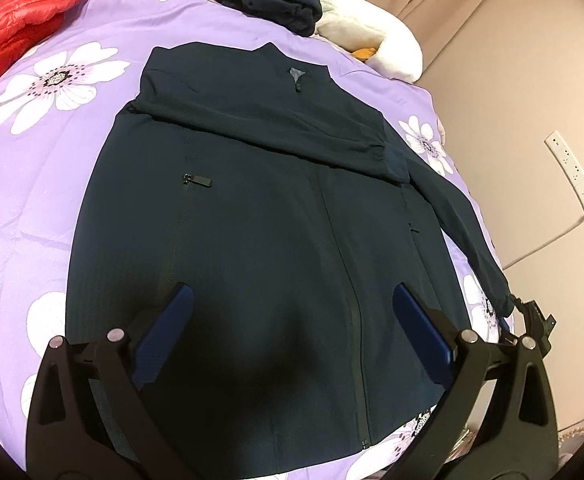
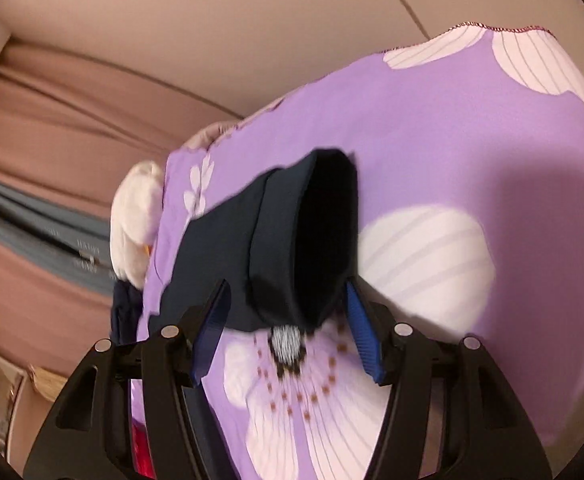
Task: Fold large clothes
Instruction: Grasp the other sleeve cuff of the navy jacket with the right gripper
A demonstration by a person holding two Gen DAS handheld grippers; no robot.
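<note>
Navy jacket (image 1: 252, 208) flat on the bed (image 1: 24, 184), under the left gripper (image 1: 290, 308), fingers spread wide, empty. Right gripper (image 2: 288, 304) level with sleeve cuff (image 2: 311, 240), which sits between its parted fingers, ungripped.

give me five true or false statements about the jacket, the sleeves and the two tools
1. One sleeve lies folded across the chest of the jacket. True.
2. The left tool is clamped on the hem. False: it is open, its pads apart above the jacket's lower front.
3. The right tool is at the cuff of the other sleeve. True.
4. The jacket's front zip is undone. False: it is closed.
5. The red jacket lies on top of the dark one. False: it lies apart, on the purple bedsheet.
</note>
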